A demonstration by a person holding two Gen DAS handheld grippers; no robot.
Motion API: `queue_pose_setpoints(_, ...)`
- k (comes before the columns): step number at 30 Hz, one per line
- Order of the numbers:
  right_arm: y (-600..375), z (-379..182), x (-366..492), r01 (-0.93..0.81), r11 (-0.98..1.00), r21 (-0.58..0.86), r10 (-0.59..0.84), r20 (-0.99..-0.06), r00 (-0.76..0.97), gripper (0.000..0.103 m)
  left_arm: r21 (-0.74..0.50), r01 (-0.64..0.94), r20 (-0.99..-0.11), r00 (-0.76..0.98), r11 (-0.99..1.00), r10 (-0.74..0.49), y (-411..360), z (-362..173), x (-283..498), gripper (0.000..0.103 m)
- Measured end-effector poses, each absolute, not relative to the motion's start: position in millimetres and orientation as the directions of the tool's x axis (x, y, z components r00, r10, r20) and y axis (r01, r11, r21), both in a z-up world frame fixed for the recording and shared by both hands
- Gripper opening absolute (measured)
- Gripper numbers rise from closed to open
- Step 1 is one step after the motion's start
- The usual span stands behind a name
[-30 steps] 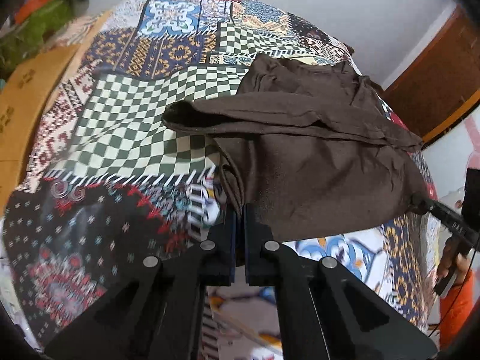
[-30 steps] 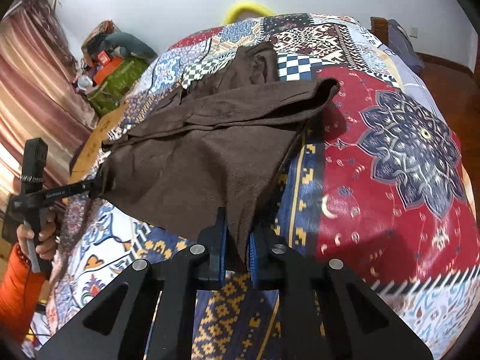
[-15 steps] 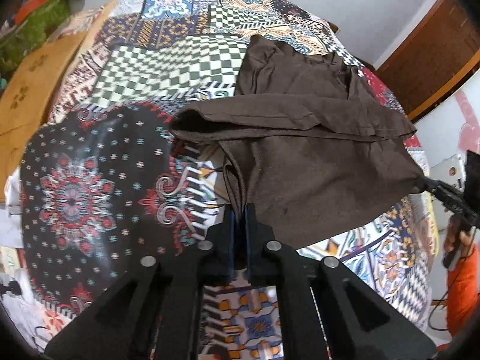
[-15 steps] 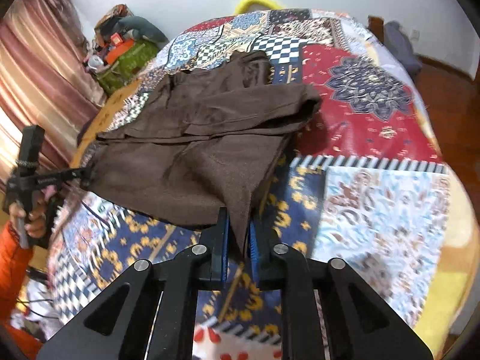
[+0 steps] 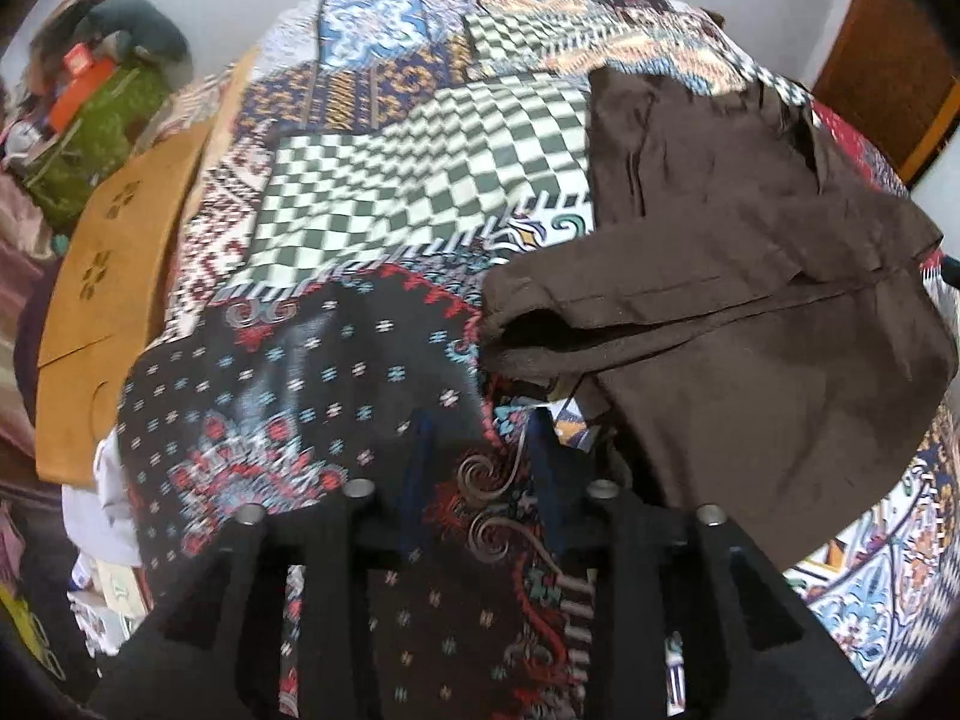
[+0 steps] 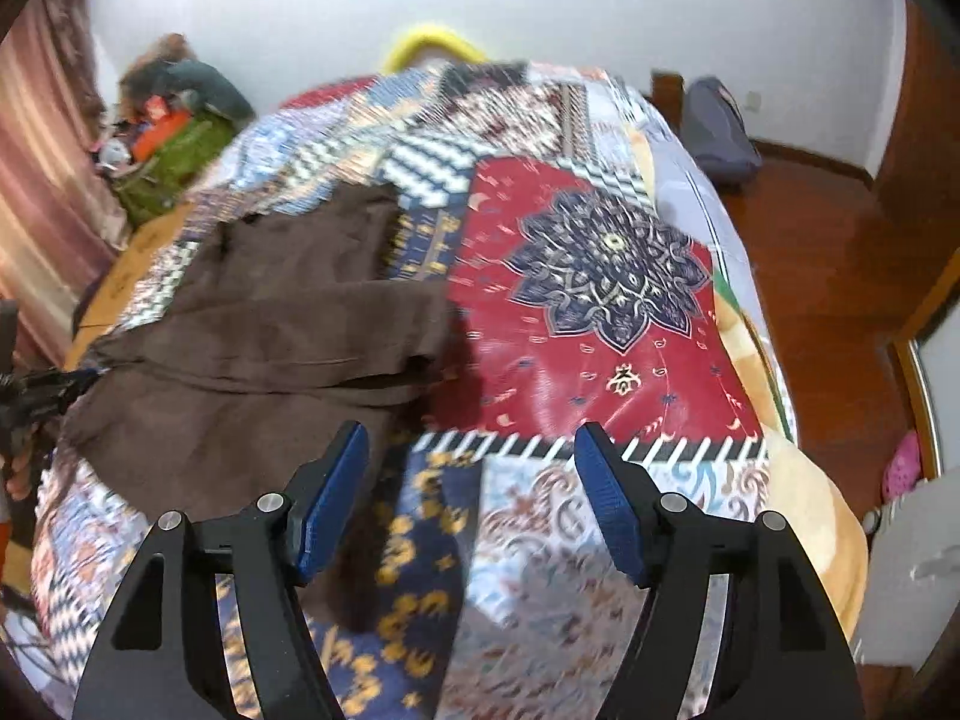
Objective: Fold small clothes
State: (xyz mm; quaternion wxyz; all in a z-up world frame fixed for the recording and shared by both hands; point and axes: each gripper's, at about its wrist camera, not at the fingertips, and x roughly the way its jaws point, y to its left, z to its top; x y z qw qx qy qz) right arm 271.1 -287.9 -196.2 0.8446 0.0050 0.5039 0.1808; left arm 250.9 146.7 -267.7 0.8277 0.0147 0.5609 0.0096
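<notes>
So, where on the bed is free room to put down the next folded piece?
Bare quilt: the red medallion patch right of the brown garment, and the green checkered patch on its other side, toward the wooden board. The garment fills the middle. Both grippers have just opened, empty.

Brown garment: soft matt woven cloth, lightly creased, hems stitched. Patchwork bedspread: printed cloth, smooth, faint sheen. Left gripper and right gripper: matt black plastic with bright metal pins; right fingers faced with ribbed blue pads. Floor, at 3 o'clock: glossy reddish wood. Board, at 9 o'clock: matt tan, cardboard-like.
</notes>
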Motion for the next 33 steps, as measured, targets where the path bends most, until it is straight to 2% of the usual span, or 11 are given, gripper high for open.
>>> queue_pose_setpoints(5,-267,-202,285,-0.386,0.91,0.149,0.314,-0.857,0.409,0.067,0.058,0.029,-0.921,0.386,0.998,0.043,143,-265,273,0.035)
queue_pose_setpoints(7,-257,-194,293,-0.417,0.896,0.15,0.335,-0.846,0.414,0.067,0.065,0.016,-0.91,0.412,0.998,0.053,145,-255,285,0.038)
queue_pose_setpoints(10,-243,-178,310,-0.446,0.883,0.143,0.359,-0.818,0.449,0.067,0.118,-0.063,-0.876,0.464,0.991,0.134,152,-237,308,0.047)
queue_pose_setpoints(13,-241,-164,328,-0.413,0.897,0.159,0.366,-0.791,0.49,0.067,0.11,-0.14,-0.869,0.466,0.984,0.163,165,-228,323,0.047)
queue_pose_setpoints(17,-249,-144,330,-0.399,0.897,0.191,0.394,-0.753,0.526,0.067,-0.003,-0.19,-0.865,0.493,0.982,0.092,184,-217,320,0.047)
queue_pose_setpoints(22,-246,-147,303,-0.473,0.865,0.17,0.409,-0.785,0.466,0.067,0.034,-0.1,-0.884,0.461,0.994,0.076,176,-230,296,0.05)
queue_pose_setpoints(25,-233,-166,281,-0.526,0.842,0.117,0.38,-0.822,0.425,0.067,0.021,-0.037,-0.889,0.456,0.999,0.036,166,-243,284,0.06)
queue_pose_setpoints(28,-220,-182,270,-0.565,0.821,0.08,0.352,-0.85,0.392,0.067,0.02,0.012,-0.897,0.442,1.0,0.013,156,-253,289,0.06)
queue_pose_setpoints(33,-217,-188,268,-0.596,0.802,0.022,0.307,-0.872,0.381,0.067,-0.128,0.057,-0.883,0.447,0.99,-0.14,154,-260,317,0.06)
